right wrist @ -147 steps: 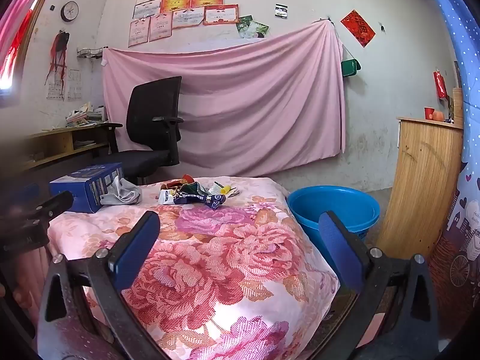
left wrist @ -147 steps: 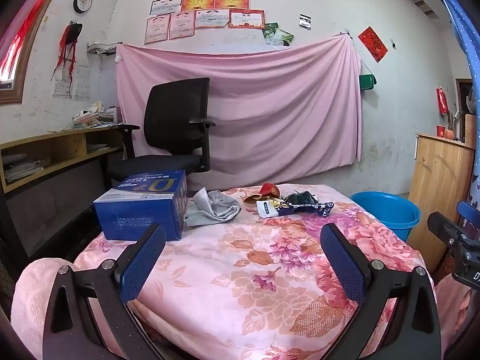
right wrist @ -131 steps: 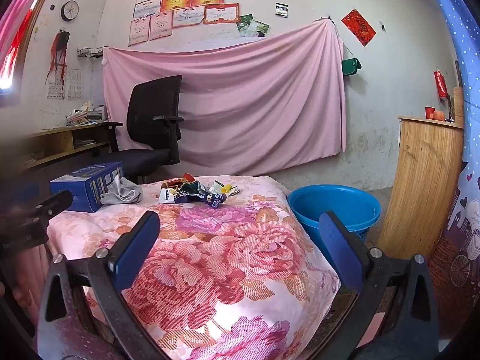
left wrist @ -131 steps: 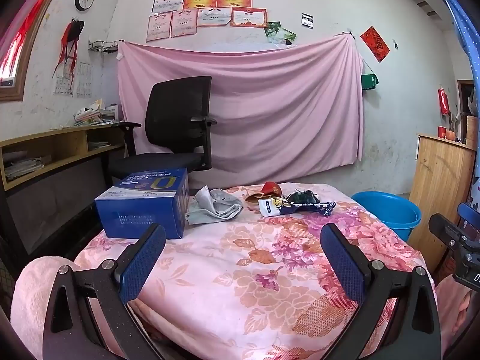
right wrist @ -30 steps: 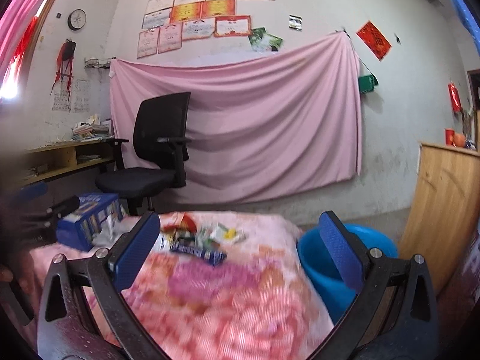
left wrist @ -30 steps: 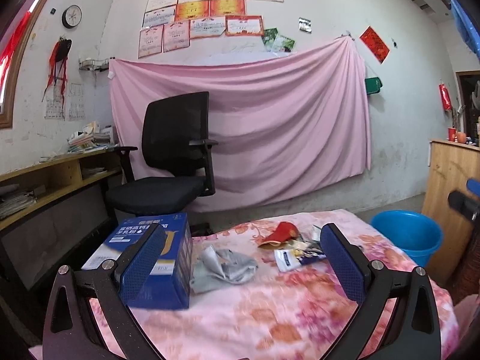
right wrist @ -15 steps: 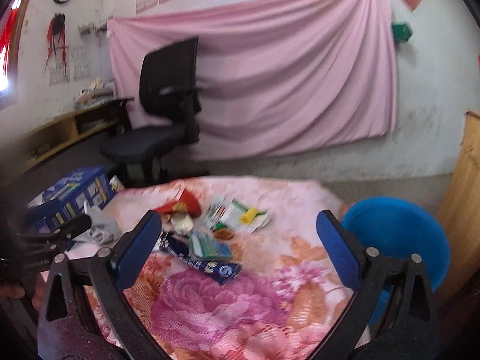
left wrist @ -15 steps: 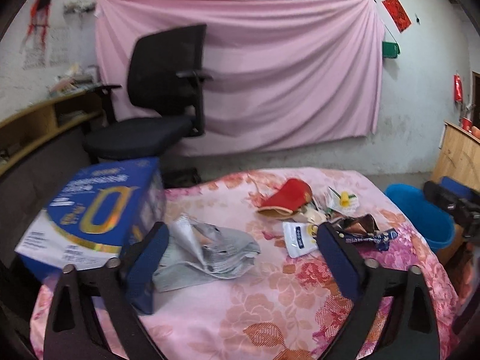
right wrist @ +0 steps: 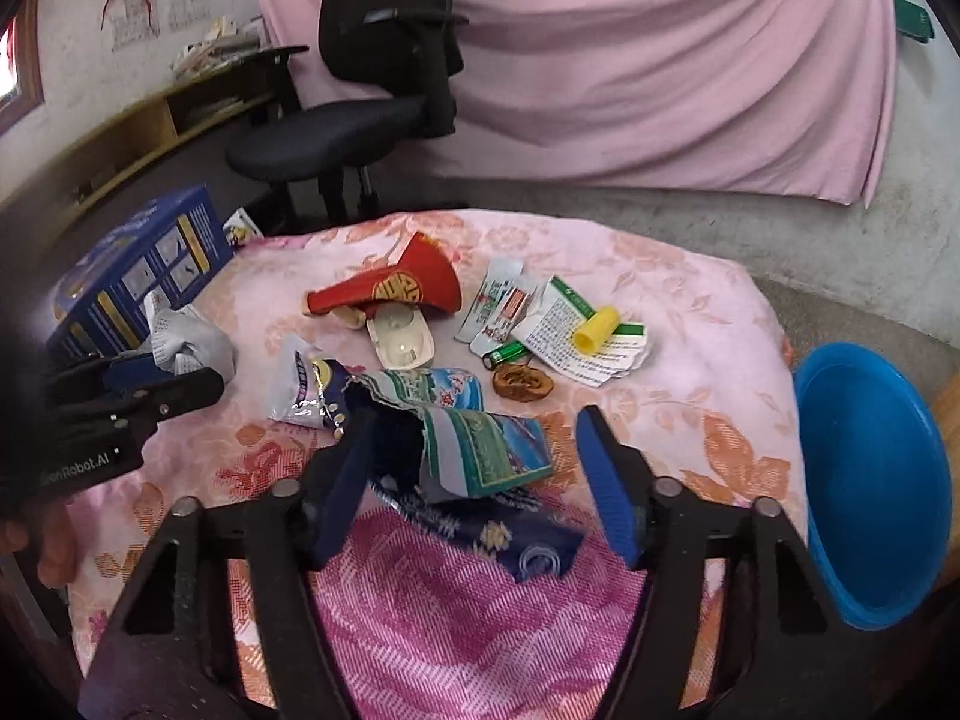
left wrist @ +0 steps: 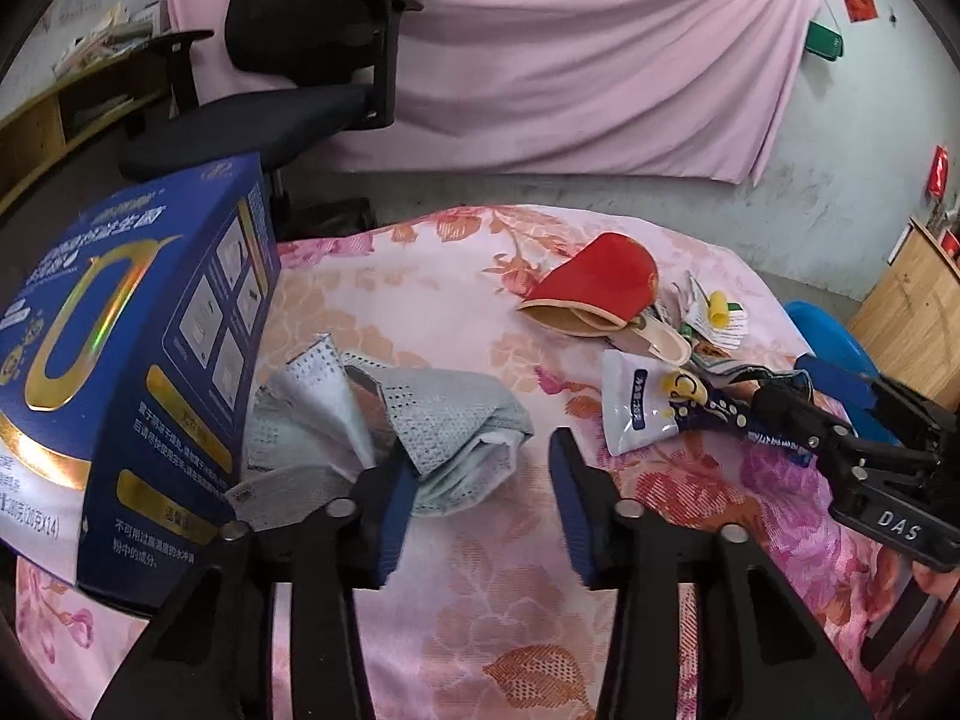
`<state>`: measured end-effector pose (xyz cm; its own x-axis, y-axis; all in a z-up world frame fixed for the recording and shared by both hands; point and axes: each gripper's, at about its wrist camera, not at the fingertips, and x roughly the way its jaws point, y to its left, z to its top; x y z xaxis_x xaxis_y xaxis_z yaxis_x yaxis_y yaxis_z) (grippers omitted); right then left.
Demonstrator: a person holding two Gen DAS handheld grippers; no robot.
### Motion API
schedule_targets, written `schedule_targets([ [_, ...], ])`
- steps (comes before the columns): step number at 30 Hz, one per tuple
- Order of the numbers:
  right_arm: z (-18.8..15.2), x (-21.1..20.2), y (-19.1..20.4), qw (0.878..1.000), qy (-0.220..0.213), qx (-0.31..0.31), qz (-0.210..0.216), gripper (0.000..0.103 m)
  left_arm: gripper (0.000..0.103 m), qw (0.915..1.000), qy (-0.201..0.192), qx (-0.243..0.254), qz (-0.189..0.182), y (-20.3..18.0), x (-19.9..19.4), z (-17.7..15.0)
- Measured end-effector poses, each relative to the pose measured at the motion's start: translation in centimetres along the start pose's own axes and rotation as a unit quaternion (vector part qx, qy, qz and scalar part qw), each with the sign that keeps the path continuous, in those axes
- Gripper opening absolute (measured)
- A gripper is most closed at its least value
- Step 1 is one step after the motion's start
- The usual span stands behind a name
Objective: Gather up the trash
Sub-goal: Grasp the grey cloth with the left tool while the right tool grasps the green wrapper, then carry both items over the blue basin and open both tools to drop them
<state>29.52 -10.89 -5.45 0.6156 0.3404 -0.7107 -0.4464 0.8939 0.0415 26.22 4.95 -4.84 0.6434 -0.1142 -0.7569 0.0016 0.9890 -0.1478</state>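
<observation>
Trash lies scattered on a floral pink tablecloth (right wrist: 690, 300). My left gripper (left wrist: 480, 486) is open, low over the table. Its left finger (left wrist: 390, 510) is against the edge of a crumpled grey mesh wrapper (left wrist: 438, 420). My right gripper (right wrist: 474, 474) is open, with a torn green-and-blue snack bag (right wrist: 486, 444) lying between its fingers on a dark blue wrapper (right wrist: 516, 540). Beyond it lie a red paper cone (right wrist: 396, 288), a white sachet (right wrist: 294, 384), a white plastic piece (right wrist: 402, 345), a green lighter (right wrist: 507, 354), a yellow cap (right wrist: 597, 321) and paper leaflets (right wrist: 558, 330).
A big blue carton (left wrist: 120, 330) stands at the table's left, close to the grey wrapper. A blue basin (right wrist: 870, 480) sits on the floor off the table's right edge. A black office chair (right wrist: 360, 120) stands behind the table. A hand (right wrist: 54, 546) holds the left gripper.
Both grippers have dropped from a level view down and forward over the table. Their fingers stand closer together than before. The left has reached the grey wrapper, the right the snack bag.
</observation>
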Motion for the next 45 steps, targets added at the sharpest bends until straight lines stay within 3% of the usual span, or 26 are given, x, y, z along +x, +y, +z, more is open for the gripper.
schedule_targets([
  [1, 0.0, 0.1, 0.0, 1.000, 0.003, -0.001, 0.003, 0.080, 0.029, 1.0000, 0.000, -0.003, -0.002, 0.2, 0.1, 0.1],
  [3, 0.0, 0.4, 0.0, 1.000, 0.010, -0.001, 0.006, 0.057, 0.024, 0.9999, 0.000, -0.009, -0.008, 0.4, -0.2, 0.1],
  [7, -0.1, 0.3, -0.3, 1.000, 0.007, 0.007, 0.010, 0.047, 0.010, 0.9999, -0.009, 0.000, -0.011, 0.2, -0.7, -0.1],
  [12, -0.3, -0.9, -1.1, 0.999, -0.023, 0.025, 0.017, 0.029, 0.005, 0.9989, -0.042, 0.019, -0.009, -0.5, -1.9, -0.3],
  [15, -0.4, -2.2, -1.7, 0.997, -0.059, 0.037, 0.033, 0.028, 0.004, 0.9956, -0.088, 0.033, -0.002, -1.3, -3.8, -0.6],
  [19, -0.7, -4.7, -2.4, 0.988, -0.131, 0.055, 0.060, 0.028, 0.004, 0.9879, -0.147, 0.043, -0.024, -3.2, -6.1, -0.3],
  [23, -1.0, -8.8, -4.2, 0.970, -0.229, 0.065, 0.050, 0.028, 0.004, 0.9712, -0.221, 0.071, -0.055, -7.0, -8.6, 1.3],
  [27, -1.4, -13.0, -6.6, 0.946, -0.313, 0.079, 0.012, 0.028, 0.004, 0.9464, -0.288, 0.108, -0.097, -12.2, -10.4, 3.1],
  [31, -2.0, -16.6, -9.4, 0.923, -0.371, 0.084, -0.060, 0.028, 0.004, 0.9208, -0.325, 0.150, -0.154, -18.2, -10.8, 4.5],
  [34, -2.8, -18.3, -11.9, 0.910, -0.389, 0.100, -0.105, 0.028, 0.004, 0.9060, -0.333, 0.180, -0.189, -22.5, -9.7, 5.3],
  [38, -4.2, -18.8, -15.6, 0.903, -0.377, 0.135, -0.156, 0.028, 0.005, 0.8992, -0.312, 0.206, -0.227, -27.7, -6.9, 6.3],
  [41, -5.1, -18.3, -18.3, 0.905, -0.347, 0.171, -0.175, 0.028, 0.005, 0.9027, -0.280, 0.216, -0.245, -30.8, -4.9, 6.7],
  [45, -6.4, -16.3, -21.5, 0.914, -0.290, 0.214, -0.185, 0.028, 0.005, 0.9160, -0.218, 0.215, -0.258, -33.4, -2.3, 8.1],
])
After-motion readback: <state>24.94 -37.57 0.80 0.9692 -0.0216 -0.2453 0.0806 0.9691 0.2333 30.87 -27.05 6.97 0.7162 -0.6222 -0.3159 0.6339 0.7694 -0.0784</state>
